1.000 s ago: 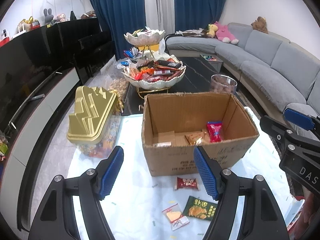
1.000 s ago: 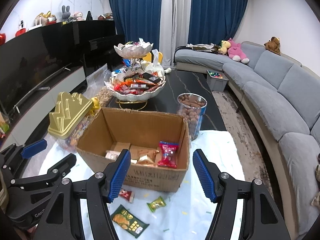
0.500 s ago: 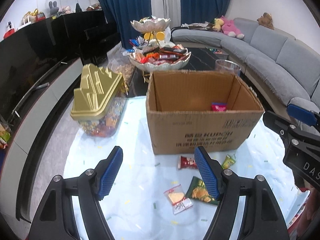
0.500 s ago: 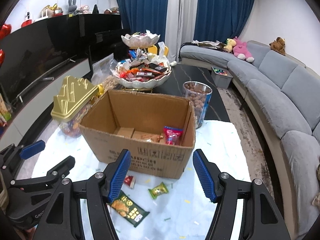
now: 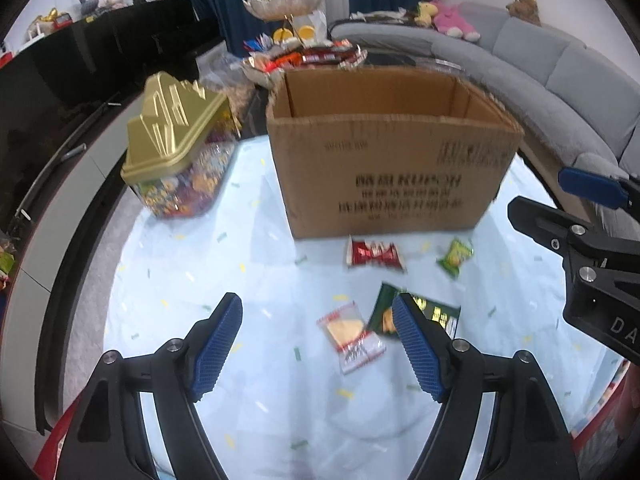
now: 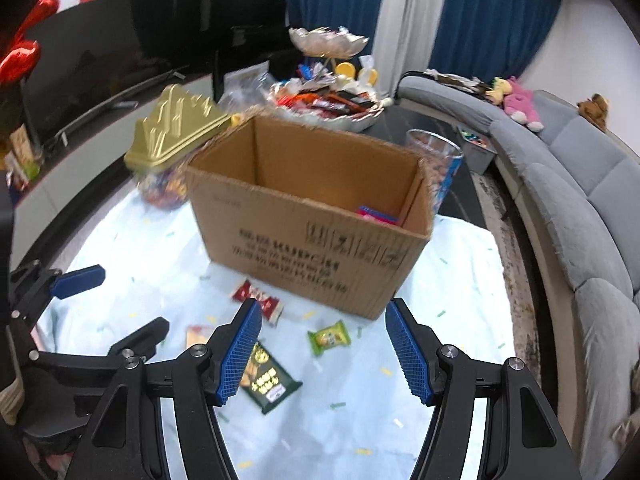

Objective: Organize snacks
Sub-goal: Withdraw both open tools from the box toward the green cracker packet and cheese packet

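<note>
Both claws hang over the pale blue surface in front of the cardboard box, empty. Left claw has jaws set wide and just been opening, nothing between the pads; right claw stands moderately wide, also holding nothing. Four loose snacks lie on the surface on the near side of the box: red packet closest to the box's front wall, small green packet beside it toward the box's right corner, dark green packet further out from the box, clear-wrapped biscuit next to that, furthest from the box. Box already holds at least one pink-red packet, in its right corner. Gold-lidded candy jar sits left of the box; tiered snack tray behind it. Step in hand looks like the reach for the next pickup: left claw seems lined up on the biscuit, right on the small green packet, though frames are blurred. Next move likely calls for dropping low, pads straddling a flat wrapper, pinching an edge, then lifting over the box rim.
</note>
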A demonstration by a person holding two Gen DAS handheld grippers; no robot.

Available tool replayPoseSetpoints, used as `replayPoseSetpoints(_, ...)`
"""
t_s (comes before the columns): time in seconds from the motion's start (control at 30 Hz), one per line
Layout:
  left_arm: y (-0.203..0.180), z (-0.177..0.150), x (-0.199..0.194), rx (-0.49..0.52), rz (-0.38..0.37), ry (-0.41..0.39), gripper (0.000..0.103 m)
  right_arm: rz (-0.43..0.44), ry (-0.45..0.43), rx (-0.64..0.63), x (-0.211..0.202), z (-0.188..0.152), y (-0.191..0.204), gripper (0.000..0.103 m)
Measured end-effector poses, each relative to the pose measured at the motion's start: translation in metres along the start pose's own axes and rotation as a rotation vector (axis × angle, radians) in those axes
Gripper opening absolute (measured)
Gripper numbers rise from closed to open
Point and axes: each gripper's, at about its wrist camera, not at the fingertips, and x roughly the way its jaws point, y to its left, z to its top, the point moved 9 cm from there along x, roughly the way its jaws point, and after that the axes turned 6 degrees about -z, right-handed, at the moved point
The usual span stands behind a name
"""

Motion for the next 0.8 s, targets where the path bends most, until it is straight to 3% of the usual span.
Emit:
replayPoseSetpoints(0.43,-0.014,-0.028,0.028,0.013,-0.046,0.119,0.078,0.070,0.126,-0.066,0.025,-0.025,0.013,0.065)
replayPoseSetpoints(0.8,-0.017,-0.037,0.053,-0.026,-0.073,0.236,0.078,0.149,0.310,-0.162,0.056,-0.048,0.025,0.065)
